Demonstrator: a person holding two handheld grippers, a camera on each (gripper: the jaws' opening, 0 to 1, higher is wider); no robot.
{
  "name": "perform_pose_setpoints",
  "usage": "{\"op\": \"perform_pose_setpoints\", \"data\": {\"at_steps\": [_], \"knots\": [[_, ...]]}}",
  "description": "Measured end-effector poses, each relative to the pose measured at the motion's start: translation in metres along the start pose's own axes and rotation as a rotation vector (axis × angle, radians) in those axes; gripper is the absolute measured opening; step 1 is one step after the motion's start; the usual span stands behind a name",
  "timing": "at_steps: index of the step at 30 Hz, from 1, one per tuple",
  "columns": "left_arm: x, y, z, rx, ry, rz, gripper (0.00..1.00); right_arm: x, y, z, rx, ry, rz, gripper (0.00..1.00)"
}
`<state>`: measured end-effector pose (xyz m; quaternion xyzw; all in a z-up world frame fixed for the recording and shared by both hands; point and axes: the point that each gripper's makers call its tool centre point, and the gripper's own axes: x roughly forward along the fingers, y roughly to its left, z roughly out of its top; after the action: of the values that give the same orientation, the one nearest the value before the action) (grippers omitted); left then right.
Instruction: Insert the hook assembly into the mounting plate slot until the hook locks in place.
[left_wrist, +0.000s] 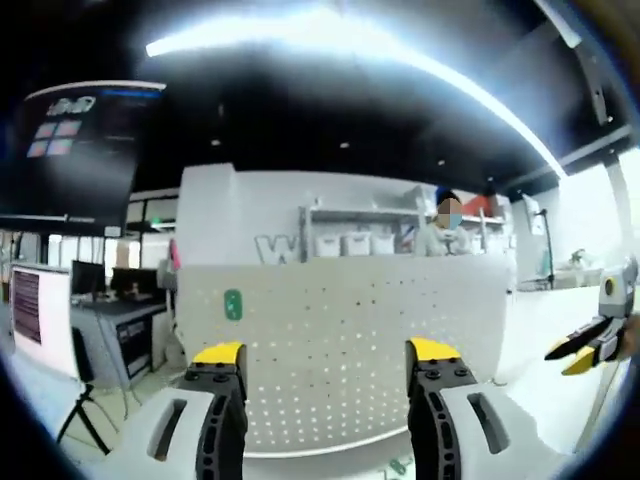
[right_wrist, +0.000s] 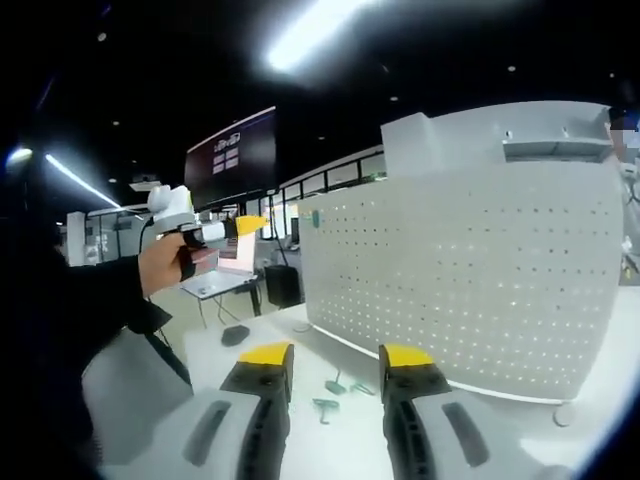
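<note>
In the left gripper view, the left gripper (left_wrist: 327, 365) is pointing at a big white board with rows of little holes (left_wrist: 350, 340) — the mounting plate. Its two yellow-tipped fingers (left_wrist: 220, 355) are standing spread apart with nothing between them. The board is standing upright on a white table (left_wrist: 560, 330), past the fingertips and not touching them. A small green tag (left_wrist: 232, 304) is sitting near the board's upper left part. At the far right edge, the right gripper (left_wrist: 580, 352) is coming into the picture, held up in the air.

In the right gripper view, a person's hand (right_wrist: 165, 262) on the left is holding the left gripper (right_wrist: 245, 226) up high, well away from the board. In the middle, the right gripper (right_wrist: 335, 358) is showing its own two fingers (right_wrist: 265, 356) spread wide, holding nothing. Small green hook pieces (right_wrist: 326, 405) are lying flat on the table just past the fingertips, in the gap between them, near the bottom edge of the board. The board (right_wrist: 470, 270) is filling the right side — standing tall, apart from the fingers.
</note>
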<state>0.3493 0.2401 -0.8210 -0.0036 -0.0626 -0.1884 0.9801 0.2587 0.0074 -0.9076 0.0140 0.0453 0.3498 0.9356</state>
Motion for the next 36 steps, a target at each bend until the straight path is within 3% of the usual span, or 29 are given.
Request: {"op": "perform_pose_setpoints", "data": {"at_steps": [8, 17, 26, 33, 36], "knots": [[-0.045, -0.032, -0.007, -0.011, 0.035, -0.023, 0.71, -0.008, 0.019, 0.003, 0.009, -0.010, 0.041, 0.32], [-0.077, -0.049, -0.017, -0.020, 0.069, -0.028, 0.71, -0.018, 0.036, -0.001, 0.022, -0.011, 0.057, 0.32], [-0.095, -0.039, -0.024, -0.022, 0.098, -0.045, 0.70, -0.010, 0.045, -0.001, 0.020, -0.011, 0.032, 0.32], [-0.099, -0.019, -0.023, -0.032, 0.103, -0.044, 0.70, 0.005, 0.061, 0.034, -0.015, -0.039, 0.027, 0.32], [-0.096, -0.015, -0.028, -0.025, 0.113, -0.049, 0.69, 0.010, 0.058, 0.038, -0.020, -0.030, 0.012, 0.32]]}}
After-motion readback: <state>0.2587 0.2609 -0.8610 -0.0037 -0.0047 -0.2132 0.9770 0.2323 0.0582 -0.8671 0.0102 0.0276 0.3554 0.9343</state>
